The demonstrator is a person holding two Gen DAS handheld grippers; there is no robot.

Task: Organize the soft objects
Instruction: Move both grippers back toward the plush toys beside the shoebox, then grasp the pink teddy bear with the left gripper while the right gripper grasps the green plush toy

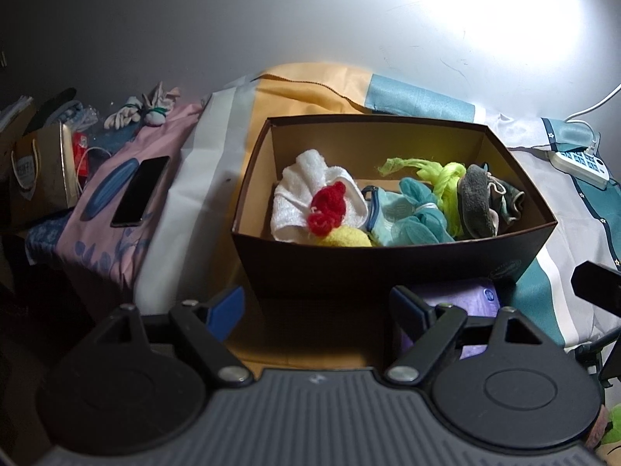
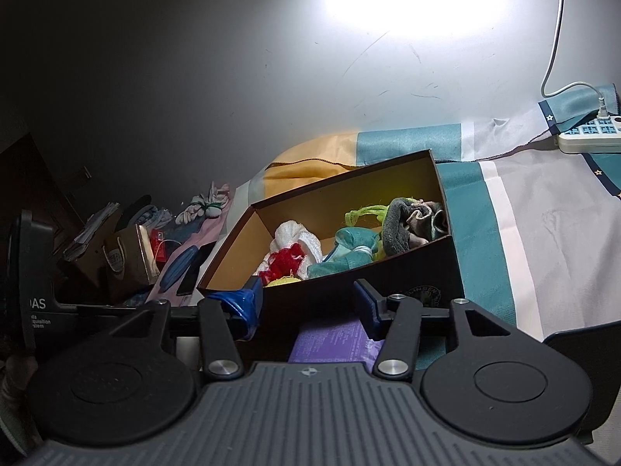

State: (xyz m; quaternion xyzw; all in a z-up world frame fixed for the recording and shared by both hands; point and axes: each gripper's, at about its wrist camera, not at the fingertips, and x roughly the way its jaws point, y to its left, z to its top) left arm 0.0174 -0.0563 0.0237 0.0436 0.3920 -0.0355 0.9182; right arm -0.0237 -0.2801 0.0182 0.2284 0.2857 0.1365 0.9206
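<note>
Left wrist view: the left gripper [image 1: 316, 312] stands wide open with nothing between its fingers, just short of the dark cardboard box [image 1: 388, 268]. At 12 o'clock inside the box lie a white towel [image 1: 306, 190], red yarn [image 1: 328, 206], teal cloth [image 1: 411, 213] and a grey sock [image 1: 479, 202]. Right wrist view: the right gripper [image 2: 310, 303] is parted and empty, above a purple packet [image 2: 330, 343].

- A black phone [image 1: 140, 191] lies flat on the pink patterned cloth [image 1: 112, 233].
- A small paper gift bag [image 1: 40, 176] stands left of the phone.
- A white power strip [image 1: 580, 163] sits on the striped bedsheet [image 1: 574, 233], cable plugged in.
- The wall [image 1: 194, 19] behind is brightly lit.
</note>
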